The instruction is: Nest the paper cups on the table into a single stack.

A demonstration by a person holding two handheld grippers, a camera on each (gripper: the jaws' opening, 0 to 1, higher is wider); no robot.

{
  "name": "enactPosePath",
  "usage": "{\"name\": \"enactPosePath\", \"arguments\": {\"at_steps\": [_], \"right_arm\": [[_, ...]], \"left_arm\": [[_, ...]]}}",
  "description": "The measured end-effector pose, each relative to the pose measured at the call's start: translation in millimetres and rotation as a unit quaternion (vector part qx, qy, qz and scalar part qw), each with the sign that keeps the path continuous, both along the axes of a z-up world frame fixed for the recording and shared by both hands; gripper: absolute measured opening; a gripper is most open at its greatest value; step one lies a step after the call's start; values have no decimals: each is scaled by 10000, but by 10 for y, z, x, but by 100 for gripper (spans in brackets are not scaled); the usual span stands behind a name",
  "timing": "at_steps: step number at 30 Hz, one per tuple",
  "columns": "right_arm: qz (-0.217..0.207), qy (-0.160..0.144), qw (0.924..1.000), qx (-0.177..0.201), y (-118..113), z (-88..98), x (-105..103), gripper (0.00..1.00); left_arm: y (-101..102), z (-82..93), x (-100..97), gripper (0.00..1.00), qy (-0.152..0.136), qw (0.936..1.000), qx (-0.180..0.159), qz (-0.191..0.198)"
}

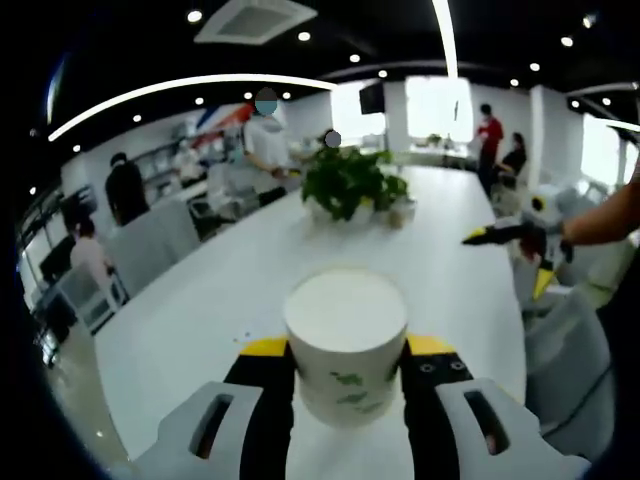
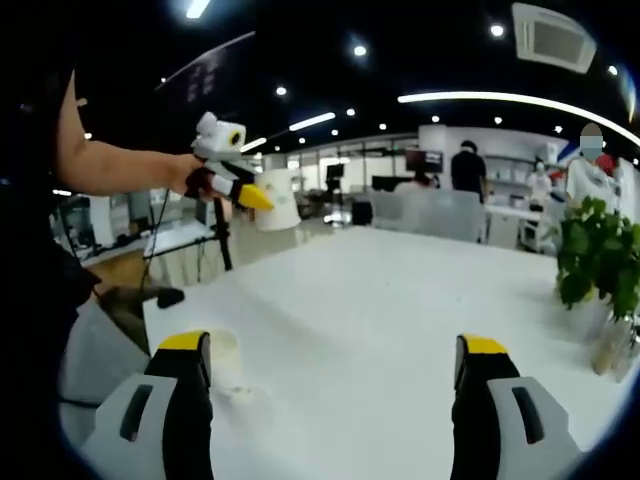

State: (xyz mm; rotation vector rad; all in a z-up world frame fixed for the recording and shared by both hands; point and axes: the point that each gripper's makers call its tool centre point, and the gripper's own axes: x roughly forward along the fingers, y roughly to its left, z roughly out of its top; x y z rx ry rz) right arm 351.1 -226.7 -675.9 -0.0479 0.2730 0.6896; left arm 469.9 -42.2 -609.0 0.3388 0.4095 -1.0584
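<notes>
Left gripper (image 1: 346, 385) pinches a paper cup (image 1: 346, 345), held above the tabletop (image 1: 230, 290). Right gripper (image 2: 335, 375) spread wide; second cup (image 2: 226, 360) stands near the table's edge beside its left jaw.

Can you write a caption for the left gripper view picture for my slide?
The left hand-held gripper holds a paper cup above a long white table.

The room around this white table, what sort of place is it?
Probably an open-plan office or lab: a long white table with a potted plant, people at desks behind, strip ceiling lights.
</notes>
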Motion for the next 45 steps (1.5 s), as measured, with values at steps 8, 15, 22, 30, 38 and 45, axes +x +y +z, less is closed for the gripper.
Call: {"name": "enactPosePath", "arguments": {"at_steps": [8, 15, 22, 30, 38, 45], "right_arm": [[69, -18, 10000, 41, 84, 35, -34, 100], [115, -6, 9999, 39, 108, 41, -65, 100], [143, -17, 9999, -28, 133, 35, -90, 100], [182, -21, 9998, -37, 181, 50, -124, 99], [203, -77, 9997, -79, 225, 88, -121, 99], [231, -184, 9996, -37, 280, 213, -110, 98]], "left_arm": [[-76, 26, -186, 40, -35, 9999, -18, -165], [-158, 31, -358, 40, 12, 9996, -125, -261], [-231, 22, -537, 40, 31, 9990, -181, -408], [-281, 37, -707, 40, 55, 9983, -265, -519], [-296, 102, -808, 40, -20, 9978, -330, -569], [-282, 165, -943, 40, -138, 9969, -349, -688]]}}
